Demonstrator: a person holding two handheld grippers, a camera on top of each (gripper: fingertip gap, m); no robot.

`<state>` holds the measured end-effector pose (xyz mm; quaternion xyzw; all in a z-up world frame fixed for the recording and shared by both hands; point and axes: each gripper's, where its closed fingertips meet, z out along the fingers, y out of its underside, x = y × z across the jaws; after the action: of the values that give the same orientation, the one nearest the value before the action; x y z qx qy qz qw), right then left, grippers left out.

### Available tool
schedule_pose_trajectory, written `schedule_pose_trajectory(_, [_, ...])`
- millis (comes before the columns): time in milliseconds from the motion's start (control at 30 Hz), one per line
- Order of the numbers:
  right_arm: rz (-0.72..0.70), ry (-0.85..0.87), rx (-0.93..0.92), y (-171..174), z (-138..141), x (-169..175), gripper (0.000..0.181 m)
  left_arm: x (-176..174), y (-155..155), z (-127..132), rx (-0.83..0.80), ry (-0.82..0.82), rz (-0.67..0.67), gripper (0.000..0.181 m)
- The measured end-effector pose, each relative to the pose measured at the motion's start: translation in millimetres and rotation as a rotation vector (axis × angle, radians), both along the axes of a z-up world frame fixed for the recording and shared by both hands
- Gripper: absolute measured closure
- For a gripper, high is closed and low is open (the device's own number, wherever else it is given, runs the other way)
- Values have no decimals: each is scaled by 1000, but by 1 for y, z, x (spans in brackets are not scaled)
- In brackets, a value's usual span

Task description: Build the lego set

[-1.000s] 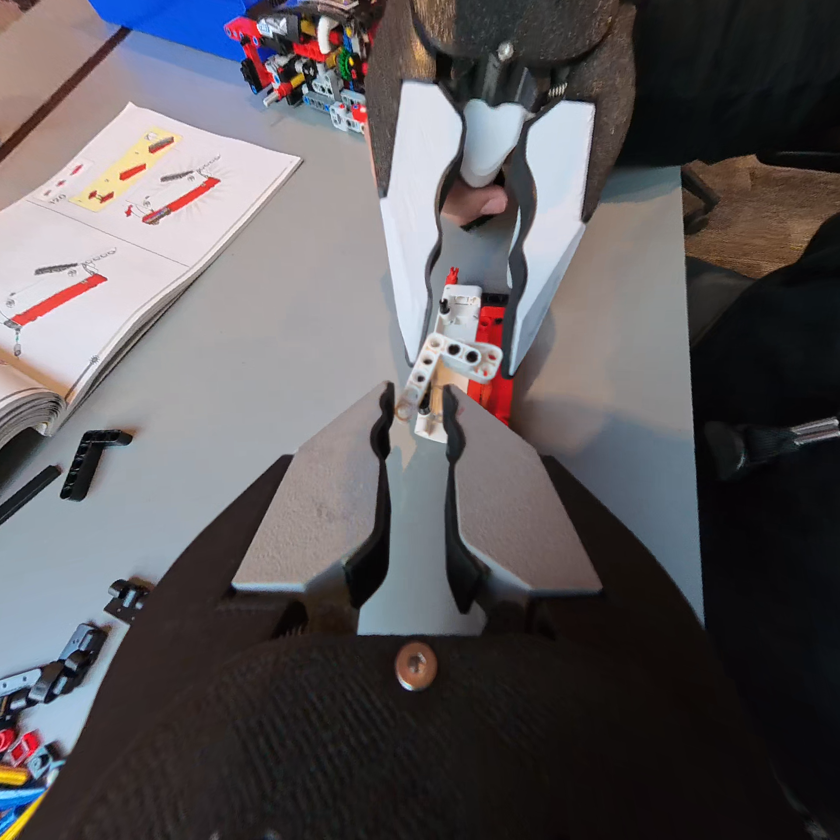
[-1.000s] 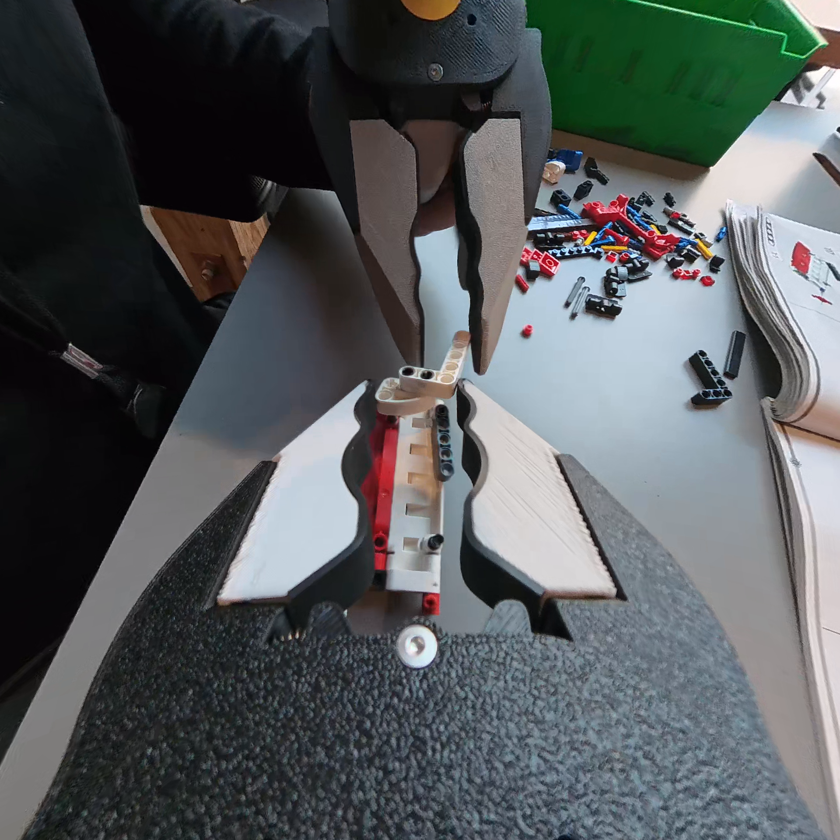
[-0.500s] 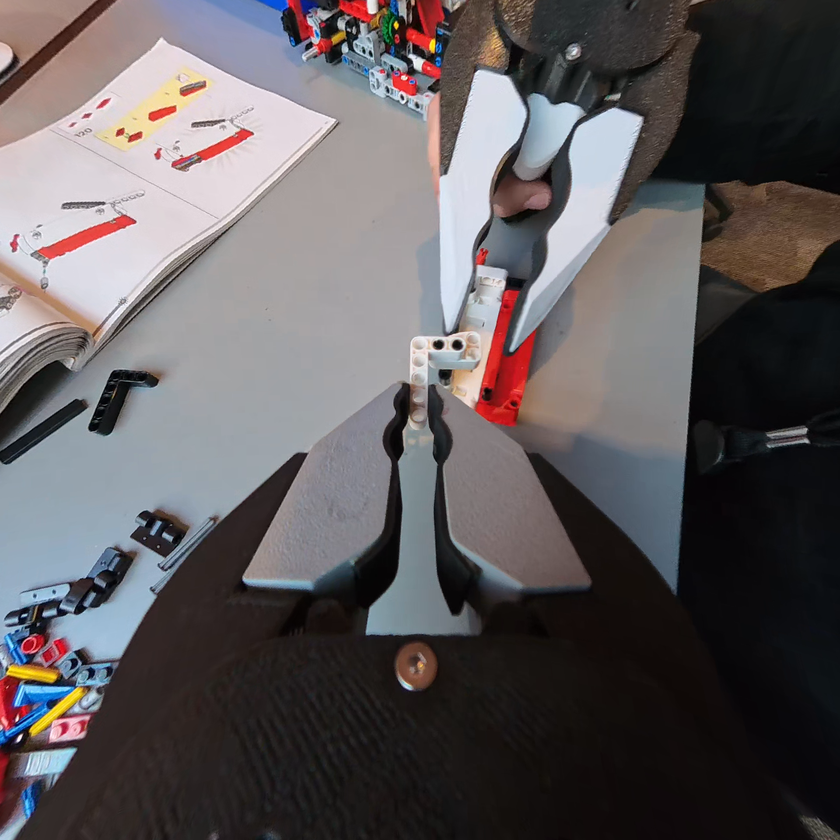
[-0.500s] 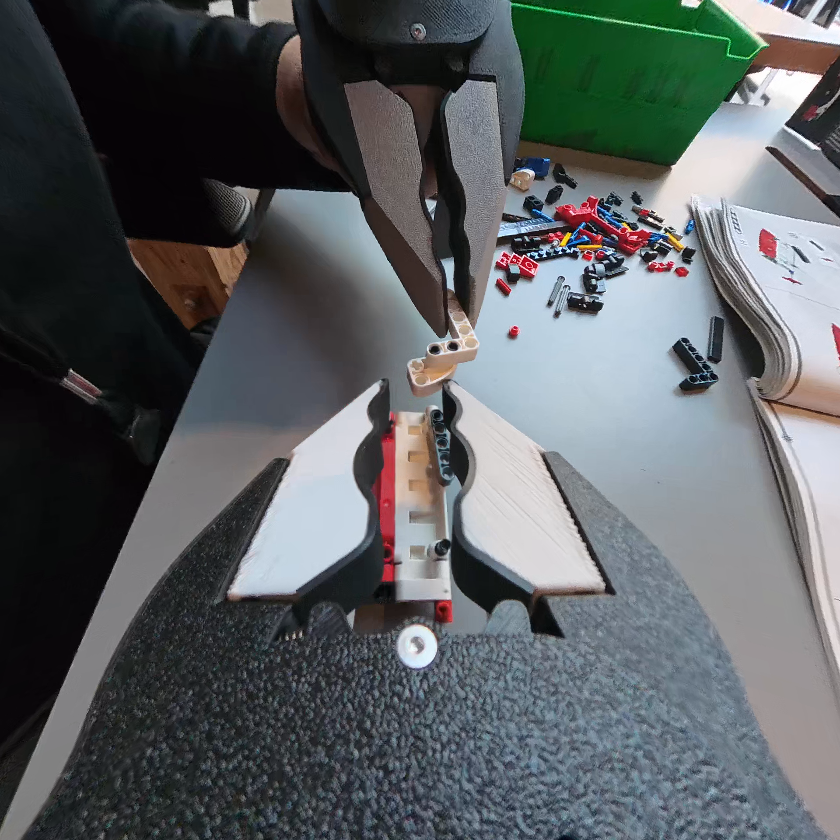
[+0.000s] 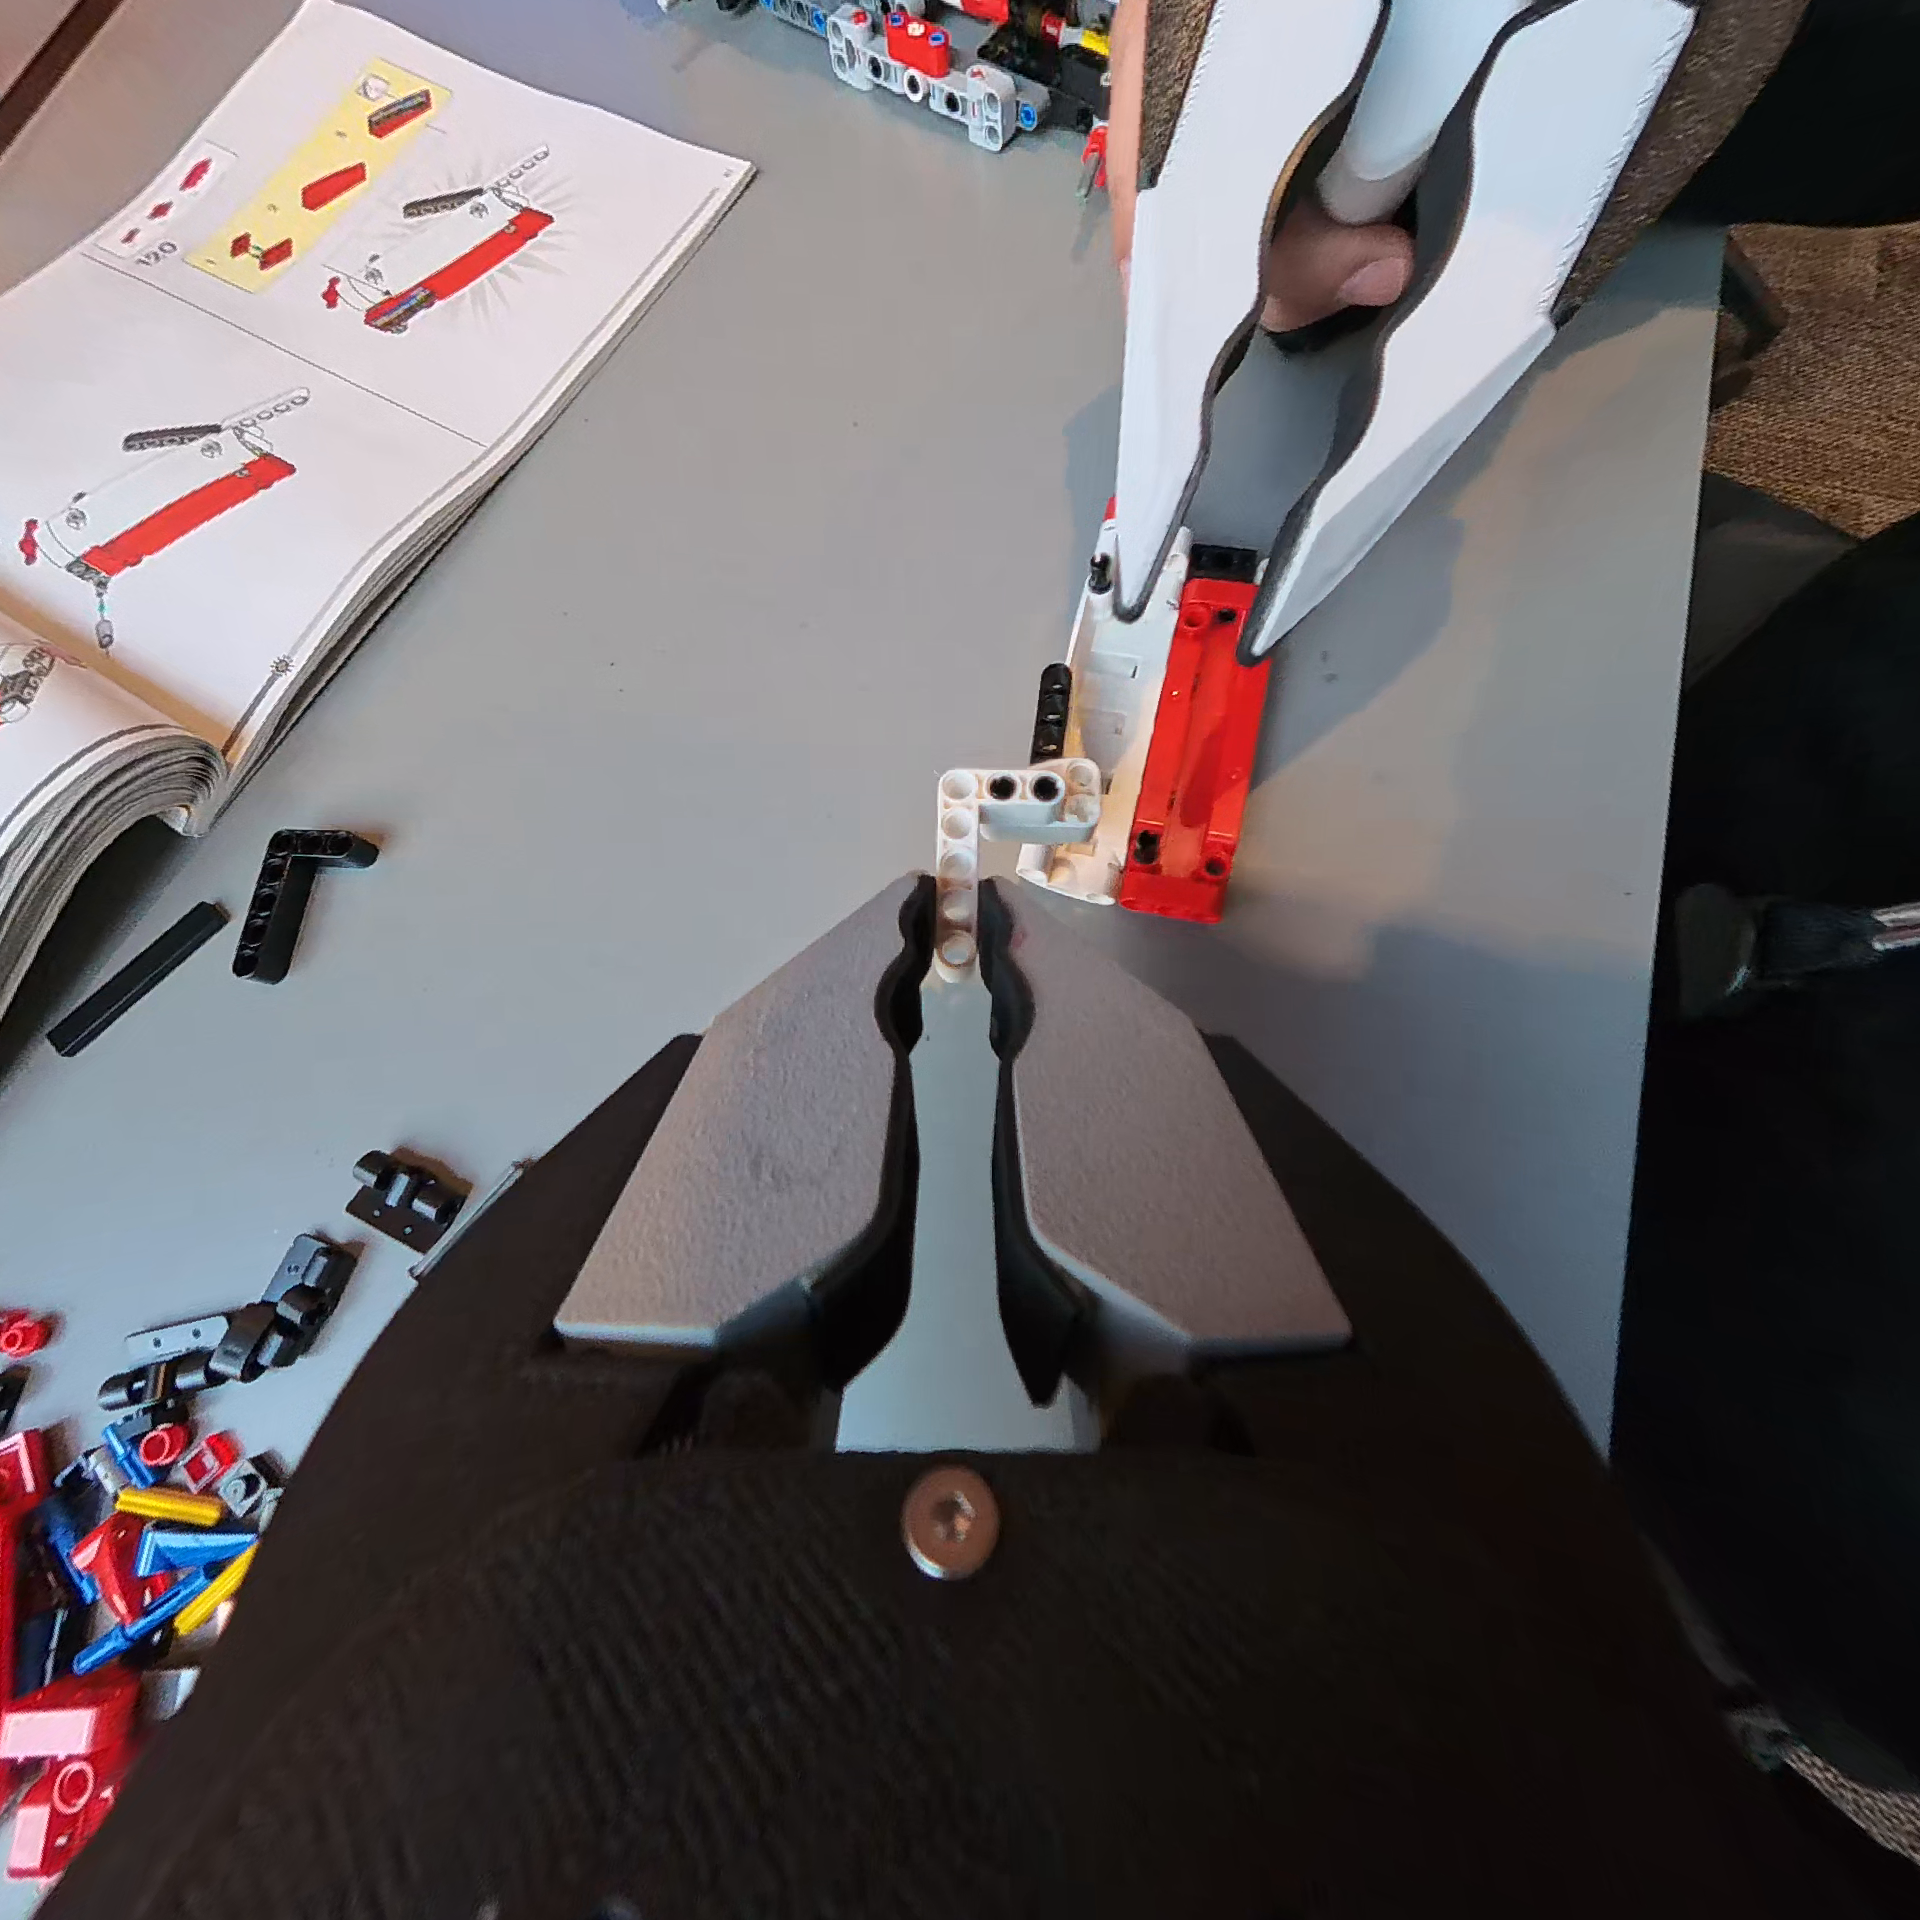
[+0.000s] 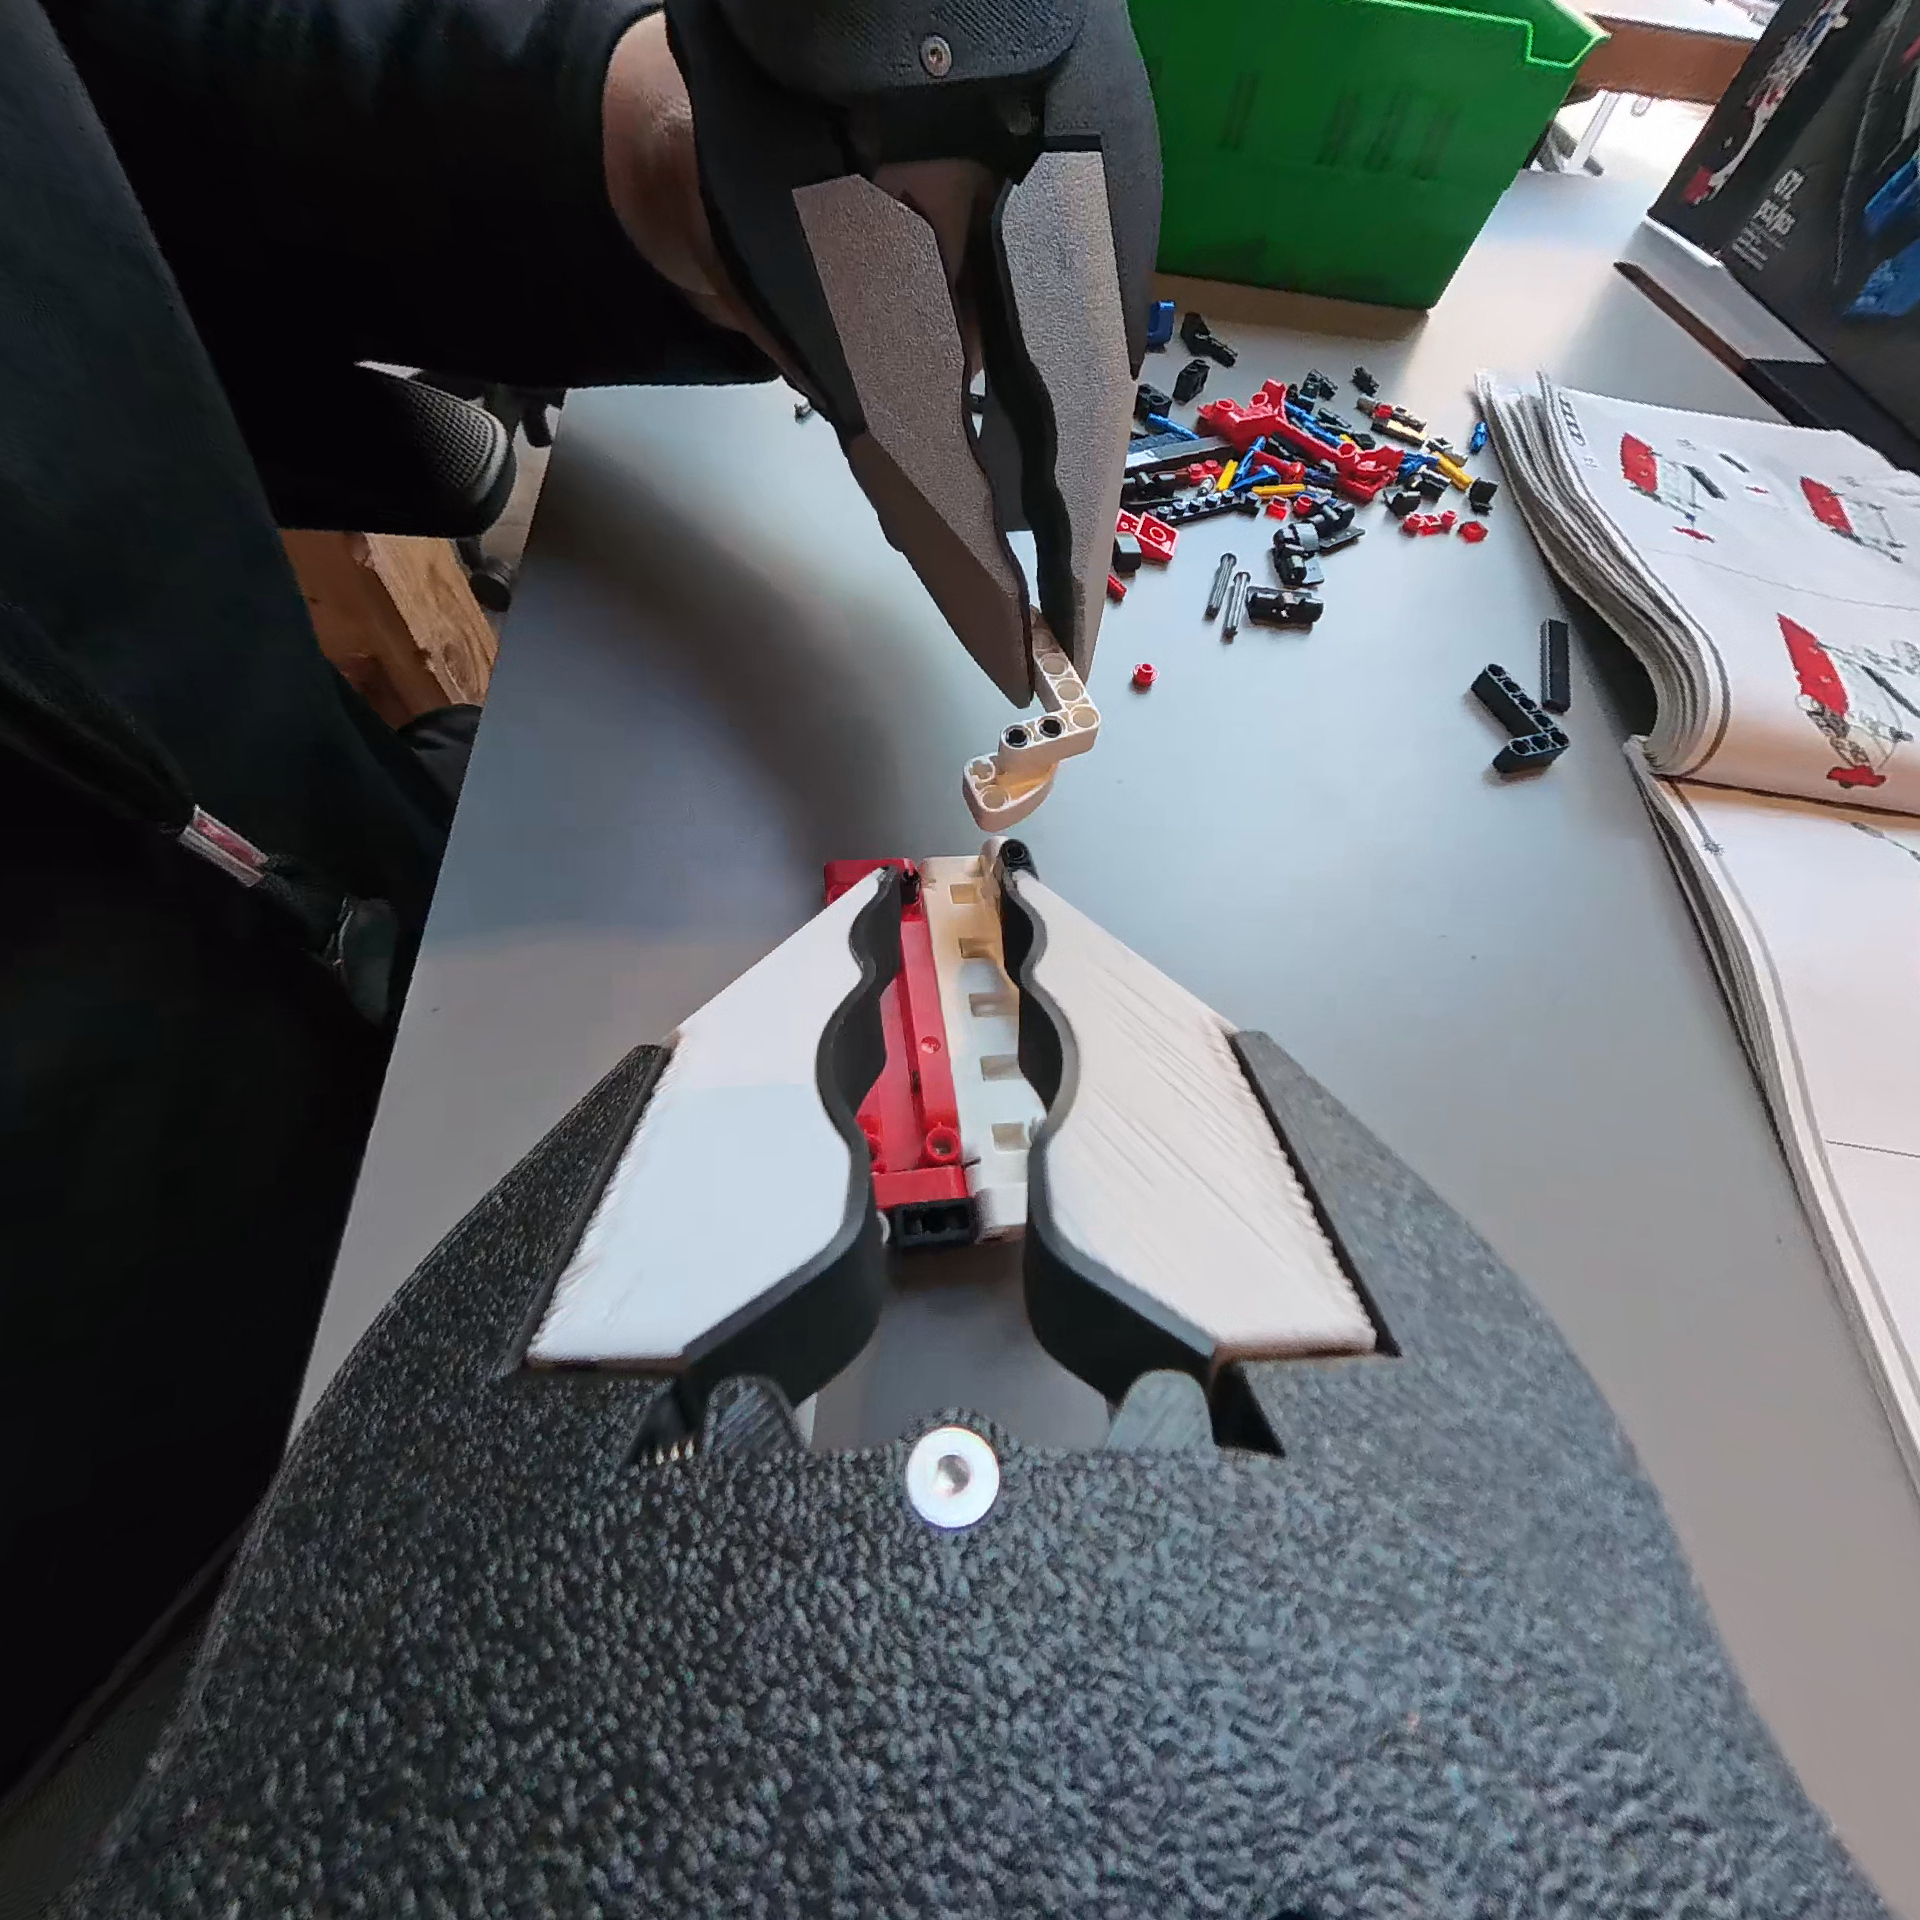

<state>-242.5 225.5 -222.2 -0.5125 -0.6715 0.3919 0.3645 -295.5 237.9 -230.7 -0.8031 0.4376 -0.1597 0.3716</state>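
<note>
Holding a white L-shaped beam [image 5: 961, 852] by its long leg in the clenched left gripper [image 5: 954, 914], short leg aimed at the near end of the red-and-white assembly [image 5: 1164, 748] on the grey table [image 5: 727, 623]. Bracketing that assembly at its far end with the right gripper [image 6: 951, 883], fingers [image 6: 748, 1164] apart on either flank; cannot tell whether pressing or merely resting against it.

To seat the beam well: line up its 2 dark pin holes with the black pin [image 6: 1016, 856] at the assembly's end, keep the beam level, push straight along the pin axis, and brace the assembly firmly against sliding.

From the right wrist view: beam clearly lifted off the table and just short of the assembly, a gap visible, plus a green bin [image 6: 1340, 135] and loose parts pile [image 6: 1299, 468]. From the left wrist view: beam seeming to overlap the assembly, and a partly built model [image 5: 935, 62] beyond the open instruction booklet [image 5: 312, 364], unseen otherwise.
</note>
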Motion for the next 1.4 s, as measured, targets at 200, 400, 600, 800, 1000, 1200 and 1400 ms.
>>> schedule_pose_trajectory(200, [-6, 16, -18, -1, 3, 1, 163, 2, -4, -3, -8, 11, -5, 176])
schedule_pose_trajectory(400, [-1, 15, -24, -3, 3, 0, 163, 3, -6, -4, -27, -13, 24, 177])
schedule_pose_trajectory(600, [-13, 6, -22, -1, 2, 1, 166, 1, -9, -6, -32, 2, 53, 177])
schedule_pose_trajectory(800, [-17, -35, -38, -2, -4, 4, 181, -1, -11, -8, -40, 41, 66, 177])
schedule_pose_trajectory(1000, [-27, -55, -51, -5, -6, -4, 176, 5, -15, -15, -62, 73, 30, 177])
schedule_pose_trajectory(1200, [-11, -87, -10, -11, -13, -14, 172, 8, -13, -14, -91, 56, -26, 177])
schedule_pose_trajectory(1400, [-16, -115, 35, -12, -19, -21, 171, 9, -14, -18, -102, 51, -95, 177])
